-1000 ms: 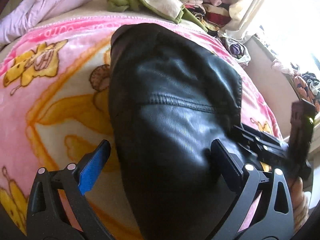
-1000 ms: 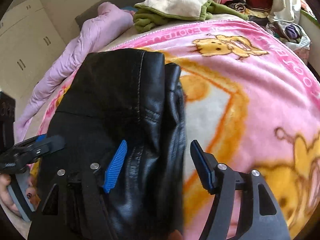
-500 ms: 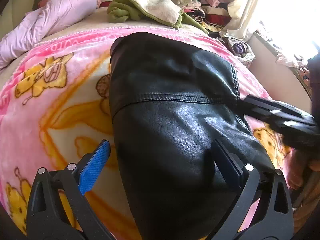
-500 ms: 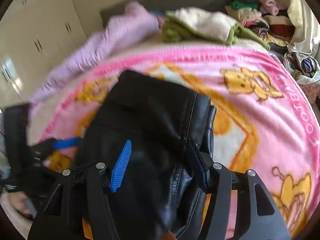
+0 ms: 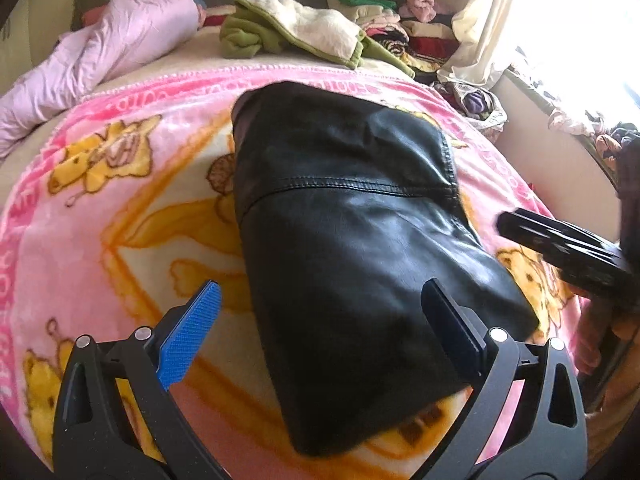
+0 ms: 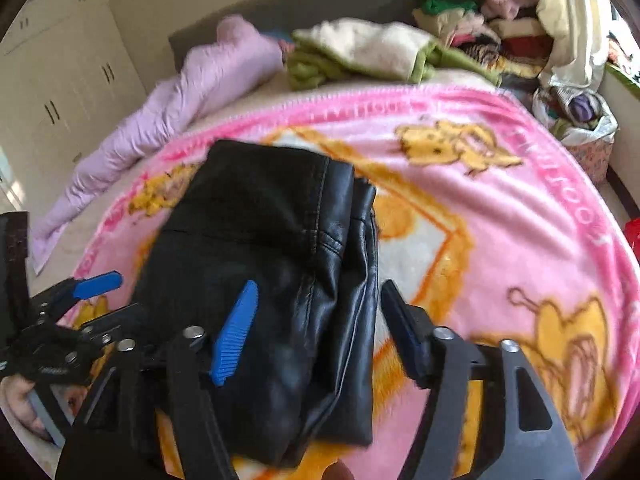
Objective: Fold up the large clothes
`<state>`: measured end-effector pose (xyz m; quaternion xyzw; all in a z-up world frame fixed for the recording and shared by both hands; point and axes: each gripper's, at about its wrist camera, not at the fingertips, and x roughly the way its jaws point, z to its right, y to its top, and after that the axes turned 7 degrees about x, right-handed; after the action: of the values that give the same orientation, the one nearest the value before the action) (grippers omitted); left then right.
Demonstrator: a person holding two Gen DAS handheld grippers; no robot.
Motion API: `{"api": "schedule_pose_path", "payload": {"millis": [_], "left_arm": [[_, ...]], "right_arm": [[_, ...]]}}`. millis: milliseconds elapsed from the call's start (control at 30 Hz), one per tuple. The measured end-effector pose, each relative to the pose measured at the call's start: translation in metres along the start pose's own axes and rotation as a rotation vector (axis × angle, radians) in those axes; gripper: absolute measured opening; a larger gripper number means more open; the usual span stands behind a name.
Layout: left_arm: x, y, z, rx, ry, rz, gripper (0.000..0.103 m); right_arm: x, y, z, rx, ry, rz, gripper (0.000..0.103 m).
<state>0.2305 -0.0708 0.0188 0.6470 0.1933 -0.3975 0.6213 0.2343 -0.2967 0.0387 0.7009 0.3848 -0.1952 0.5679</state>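
A black leather garment (image 5: 344, 240) lies folded in a compact bundle on the pink cartoon blanket (image 5: 120, 208). My left gripper (image 5: 320, 320) hovers open over the bundle's near end, its blue pad (image 5: 192, 332) off to the left over the blanket, nothing pinched. In the right wrist view the same garment (image 6: 260, 256) shows its stacked folded edges on the right side. My right gripper (image 6: 320, 336) is above its near right part, jaws opening, leather below the gap but not pressed by the pads. Each gripper appears at the edge of the other's view.
A lilac quilted coat (image 5: 100, 52) lies at the back left of the bed, and a green and cream fleece (image 5: 296, 32) at the back middle. Stacked clothes (image 5: 392, 24) and a curtain (image 5: 480, 28) fill the back right. Cupboards (image 6: 60, 80) stand on the left.
Both grippers have lifted and drawn back from the garment, so more of the bed shows. The right jaws narrowed, then spread wider. The black garment stays folded on the blanket.
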Motion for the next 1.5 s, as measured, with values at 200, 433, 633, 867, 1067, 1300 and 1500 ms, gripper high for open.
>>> {"api": "schedule_pose_path", "payload": {"millis": [200,433,633,867,1067,1300,1500], "left_arm": [[-0.033,-0.022,0.014,0.020,0.028,0.050,0.094],[-0.059,-0.068,0.030,0.027,0.051,0.063,0.094],[-0.068,-0.105,0.040,0.030,0.074,0.075,0.094],[-0.073,-0.124,0.044,0.032,0.100,0.078,0.094],[-0.073,-0.130,0.045,0.033,0.106,0.069,0.094],[-0.076,-0.131,0.043,0.021,0.103,0.077,0.094],[-0.078,-0.132,0.041,0.008,0.105,0.083,0.094]], "right_arm": [[-0.066,-0.045,-0.008,-0.018,-0.004,0.134,0.097],[-0.100,-0.109,-0.024,-0.034,-0.058,0.194,0.099],[-0.107,-0.151,-0.030,-0.041,-0.112,0.181,0.099],[-0.111,-0.169,-0.030,-0.010,-0.135,0.162,0.099],[-0.112,-0.174,-0.032,-0.028,-0.153,0.156,0.099],[-0.116,-0.177,-0.031,-0.017,-0.156,0.169,0.099],[-0.118,-0.178,-0.031,-0.007,-0.159,0.171,0.099]]}}
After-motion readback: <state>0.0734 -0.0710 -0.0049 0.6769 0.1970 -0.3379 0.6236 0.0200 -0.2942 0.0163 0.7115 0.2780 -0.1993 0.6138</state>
